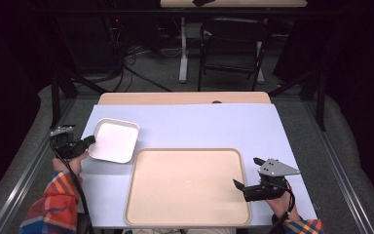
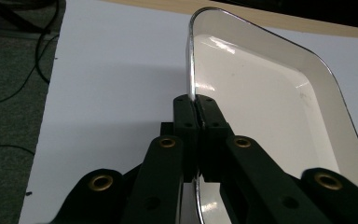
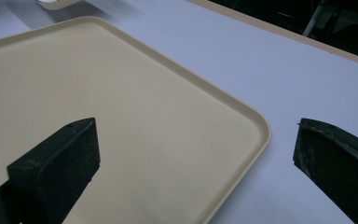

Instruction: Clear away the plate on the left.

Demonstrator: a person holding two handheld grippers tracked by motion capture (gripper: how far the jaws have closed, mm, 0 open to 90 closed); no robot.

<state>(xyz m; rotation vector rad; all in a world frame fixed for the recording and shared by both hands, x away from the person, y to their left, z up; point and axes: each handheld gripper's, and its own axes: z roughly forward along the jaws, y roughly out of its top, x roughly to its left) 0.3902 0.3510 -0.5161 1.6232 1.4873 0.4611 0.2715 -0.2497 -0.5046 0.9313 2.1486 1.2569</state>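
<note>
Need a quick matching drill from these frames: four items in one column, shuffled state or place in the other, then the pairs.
Column one:
1. left gripper
2. right gripper
3. white rounded-square plastic dish
4. beige rectangular plastic tray

Column two:
A. lies flat at the near middle of the table, nothing on it
B. jaws wide apart at the tray's right edge
C. jaws clamped on a thin rim
D. held by its left rim, left of the tray

Pairs: 1-C, 2-B, 3-D, 4-A
</note>
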